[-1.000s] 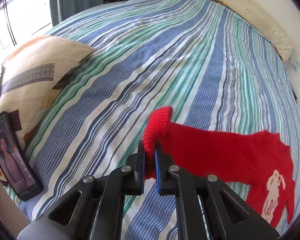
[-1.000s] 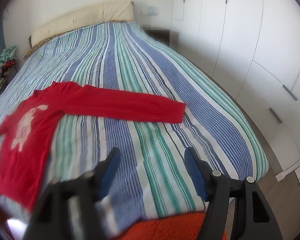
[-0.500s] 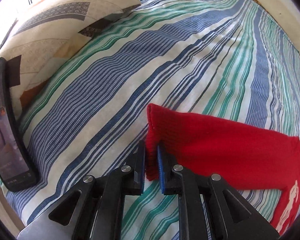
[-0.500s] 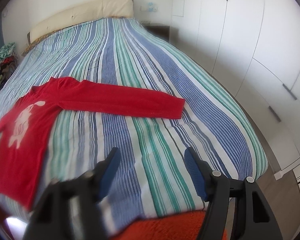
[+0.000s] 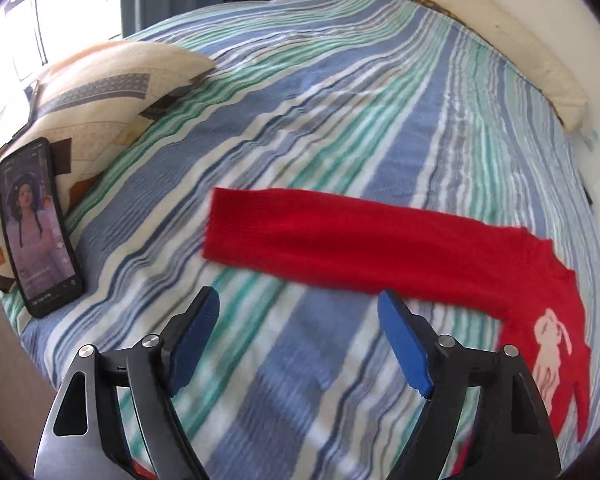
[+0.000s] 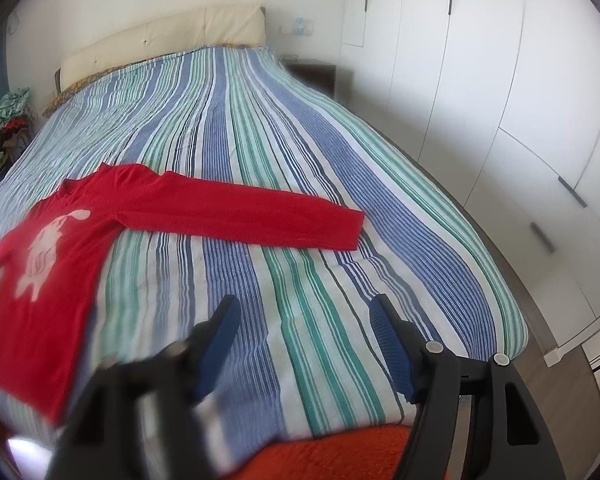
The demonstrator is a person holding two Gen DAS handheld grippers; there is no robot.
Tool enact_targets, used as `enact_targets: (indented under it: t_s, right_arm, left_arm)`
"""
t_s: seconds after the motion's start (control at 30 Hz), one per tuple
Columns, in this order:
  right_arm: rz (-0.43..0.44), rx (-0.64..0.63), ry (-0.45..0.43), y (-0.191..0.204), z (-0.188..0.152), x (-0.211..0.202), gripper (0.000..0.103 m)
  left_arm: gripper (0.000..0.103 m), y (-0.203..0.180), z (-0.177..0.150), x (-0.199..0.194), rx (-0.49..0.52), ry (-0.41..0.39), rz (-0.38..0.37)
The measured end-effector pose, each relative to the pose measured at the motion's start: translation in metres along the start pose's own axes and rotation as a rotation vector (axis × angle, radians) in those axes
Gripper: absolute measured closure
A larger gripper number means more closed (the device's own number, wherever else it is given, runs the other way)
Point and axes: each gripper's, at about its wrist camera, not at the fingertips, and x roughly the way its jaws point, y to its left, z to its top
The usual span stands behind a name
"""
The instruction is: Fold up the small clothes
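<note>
A small red long-sleeved sweater (image 6: 60, 248) with a pale animal print lies flat on the striped bed (image 6: 260, 128), both sleeves stretched out sideways. In the left wrist view one sleeve (image 5: 340, 244) lies straight across the bed, its cuff to the left. My left gripper (image 5: 298, 334) is open and empty, hovering just short of that sleeve. In the right wrist view the other sleeve (image 6: 252, 220) lies ahead. My right gripper (image 6: 304, 338) is open and empty, above the bed near its foot edge.
A patterned pillow (image 5: 100, 96) lies at the bed's left side with a phone (image 5: 36, 224) leaning on it, screen lit. White wardrobe doors (image 6: 520, 100) stand right of the bed. A cream headboard (image 6: 160, 44) is at the far end. An orange fabric (image 6: 340, 456) is below the right gripper.
My left gripper laid the sleeve cuff on the bed, opened and let it go, then drew back. The sleeve now lies flat. The right gripper stayed open, barely moving.
</note>
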Motion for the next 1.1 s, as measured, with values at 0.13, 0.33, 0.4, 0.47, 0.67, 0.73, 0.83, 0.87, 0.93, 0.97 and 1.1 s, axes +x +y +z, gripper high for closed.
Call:
enact_targets:
  t_s: [0.13,0.33,0.4,0.47,0.67,0.73,0.83,0.87,0.93,0.97,1.1]
  right_arm:
    - [-0.009,-0.005,-0.007,0.001,0.0,-0.001,0.034]
    - [-0.018,-0.029,-0.005,0.004,0.0,-0.001,0.033]
    - [-0.021,-0.032,-0.003,0.003,-0.001,0.0,0.033]
    - [-0.025,-0.028,0.0,0.002,-0.001,0.0,0.032]
    - [-0.025,-0.012,0.006,0.0,0.0,0.003,0.032]
    - [-0.024,-0.018,0.008,0.0,-0.001,0.003,0.032]
    - [-0.018,-0.008,0.009,-0.002,-0.001,0.003,0.032]
    - [-0.013,0.0,0.009,-0.003,-0.001,0.003,0.031]
    - [-0.009,0.017,0.01,-0.005,-0.001,0.004,0.031]
    - [-0.007,0.021,0.008,-0.006,-0.002,0.004,0.031]
    - [-0.011,0.016,0.002,-0.005,-0.002,0.002,0.031]
  left_arm:
    - [0.017,-0.062,-0.046,0.002,0.18,0.044,-0.153]
    - [0.016,-0.1,-0.073,0.041,0.31,0.071,-0.147]
    - [0.008,-0.104,-0.071,0.058,0.343,0.075,-0.126]
    - [0.0,-0.109,-0.077,0.073,0.424,0.05,-0.07]
    - [0.0,-0.109,-0.084,0.078,0.459,0.013,-0.075]
    - [0.0,-0.108,-0.085,0.077,0.456,-0.006,-0.084]
    - [0.0,-0.108,-0.087,0.077,0.458,-0.028,-0.082]
    - [0.0,-0.107,-0.089,0.076,0.458,-0.029,-0.082]
    - [0.0,-0.108,-0.089,0.076,0.457,-0.027,-0.084]
    - [0.0,-0.108,-0.089,0.076,0.457,-0.028,-0.084]
    - [0.0,-0.108,-0.089,0.076,0.457,-0.027,-0.085]
